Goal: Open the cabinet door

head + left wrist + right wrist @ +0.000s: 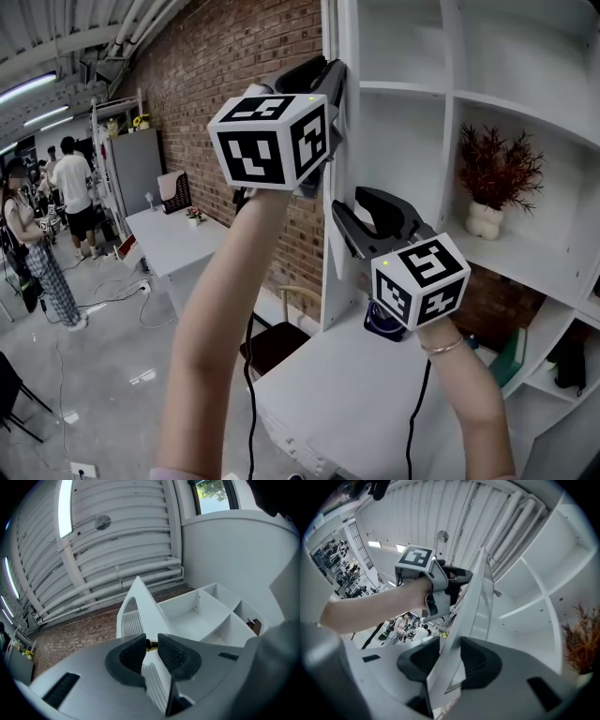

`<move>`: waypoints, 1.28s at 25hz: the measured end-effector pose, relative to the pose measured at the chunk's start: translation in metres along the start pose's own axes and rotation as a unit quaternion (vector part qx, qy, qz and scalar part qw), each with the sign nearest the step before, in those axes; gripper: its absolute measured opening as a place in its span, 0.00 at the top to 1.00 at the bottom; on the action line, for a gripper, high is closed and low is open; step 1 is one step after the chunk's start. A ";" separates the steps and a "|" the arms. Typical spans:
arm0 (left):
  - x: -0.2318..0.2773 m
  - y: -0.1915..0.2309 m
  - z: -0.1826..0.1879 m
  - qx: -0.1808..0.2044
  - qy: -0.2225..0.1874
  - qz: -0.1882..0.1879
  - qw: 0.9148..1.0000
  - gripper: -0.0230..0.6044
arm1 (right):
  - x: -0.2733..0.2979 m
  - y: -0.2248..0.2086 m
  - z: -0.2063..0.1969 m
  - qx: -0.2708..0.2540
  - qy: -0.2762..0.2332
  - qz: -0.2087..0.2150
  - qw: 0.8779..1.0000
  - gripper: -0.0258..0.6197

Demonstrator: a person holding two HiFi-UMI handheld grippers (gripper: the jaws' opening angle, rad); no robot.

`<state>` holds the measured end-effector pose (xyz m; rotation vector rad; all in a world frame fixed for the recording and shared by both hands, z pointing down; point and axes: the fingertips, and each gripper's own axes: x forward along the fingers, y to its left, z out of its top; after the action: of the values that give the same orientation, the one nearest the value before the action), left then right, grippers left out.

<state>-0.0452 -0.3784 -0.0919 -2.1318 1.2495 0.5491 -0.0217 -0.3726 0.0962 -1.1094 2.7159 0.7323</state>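
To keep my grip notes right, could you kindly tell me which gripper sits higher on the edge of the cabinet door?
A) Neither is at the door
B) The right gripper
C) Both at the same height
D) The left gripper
D: in the head view the left gripper straddles the edge of the cabinet door well above the right gripper, which sits lower on that same edge.

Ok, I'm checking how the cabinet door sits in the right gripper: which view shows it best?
The right gripper view: the cabinet door runs edge-on between the pads of the right gripper. The head view shows a narrow edge; the left gripper view, its top corner beyond the left gripper.
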 end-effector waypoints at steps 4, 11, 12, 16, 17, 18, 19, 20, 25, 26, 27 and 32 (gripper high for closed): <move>-0.008 0.012 0.003 0.000 0.000 0.001 1.000 0.85 | 0.008 0.011 0.003 0.008 -0.004 0.010 1.000 0.74; -0.017 0.023 0.006 0.002 0.014 -0.002 1.000 0.86 | 0.017 0.025 0.007 0.017 -0.012 0.018 1.000 0.74; -0.017 0.025 0.006 0.003 0.015 -0.002 1.000 0.86 | 0.018 0.026 0.007 0.019 -0.014 0.020 1.000 0.74; -0.021 0.034 0.006 0.001 0.016 0.000 1.000 0.88 | 0.025 0.032 0.008 0.026 -0.020 0.030 0.999 0.75; -0.023 0.036 0.006 0.000 0.015 0.000 1.000 0.88 | 0.027 0.034 0.008 0.027 -0.021 0.031 0.999 0.75; -0.024 0.039 0.006 0.001 0.015 0.001 1.000 0.88 | 0.029 0.035 0.008 0.027 -0.023 0.031 0.999 0.75; -0.025 0.041 0.006 0.002 0.014 0.002 1.000 0.88 | 0.030 0.037 0.009 0.028 -0.026 0.031 0.999 0.75; -0.026 0.043 0.007 0.003 0.014 0.003 1.000 0.88 | 0.032 0.039 0.009 0.028 -0.027 0.033 0.999 0.75; -0.032 0.055 0.006 0.000 0.012 0.010 1.000 0.88 | 0.040 0.047 0.009 0.024 -0.032 0.041 0.998 0.74; -0.033 0.057 0.006 0.000 0.011 0.010 1.000 0.88 | 0.042 0.048 0.009 0.024 -0.034 0.042 0.998 0.74; -0.034 0.059 0.007 0.002 0.011 0.011 1.000 0.88 | 0.044 0.050 0.009 0.024 -0.036 0.042 0.998 0.74; -0.039 0.072 0.008 0.005 0.009 0.021 1.000 0.90 | 0.054 0.058 0.010 0.023 -0.039 0.052 0.998 0.74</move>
<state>-0.1275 -0.3760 -0.0943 -2.1098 1.3079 0.5412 -0.1015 -0.3660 0.0946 -0.9155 2.7267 0.7074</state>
